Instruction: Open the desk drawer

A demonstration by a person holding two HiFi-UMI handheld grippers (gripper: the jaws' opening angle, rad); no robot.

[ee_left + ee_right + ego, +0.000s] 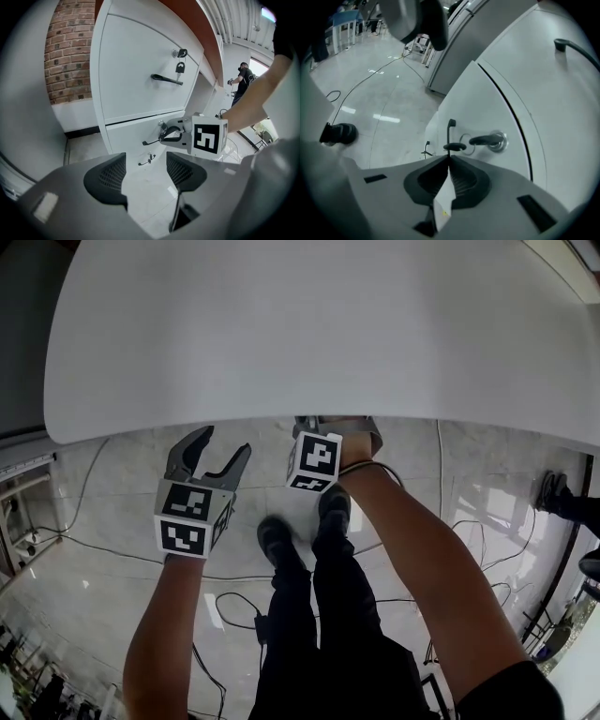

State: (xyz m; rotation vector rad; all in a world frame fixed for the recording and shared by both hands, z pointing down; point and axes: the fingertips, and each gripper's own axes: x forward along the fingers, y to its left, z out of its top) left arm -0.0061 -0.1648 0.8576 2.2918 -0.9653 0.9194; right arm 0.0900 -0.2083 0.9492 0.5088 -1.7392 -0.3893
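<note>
A white desk top [319, 324] fills the head view; below it stands a white drawer cabinet. The middle drawer [131, 129] has a thin black handle [450, 133] and a key in its lock [490, 139]. My right gripper [450, 158] is shut on that handle, which is pinched at its fingertips; in the head view its jaws [333, 423] reach under the desk edge. The left gripper view shows it [168, 135] at the drawer front. My left gripper [223, 442] hangs open and empty to the left, apart from the cabinet [146, 164].
The upper drawer has a black handle [167, 79] and a key with a fob [180, 54]. A small handle [148, 161] sits on the lowest drawer. Cables [234, 601] cross the shiny floor. A brick wall [70, 51] stands left of the cabinet. Another person [243, 77] stands far off.
</note>
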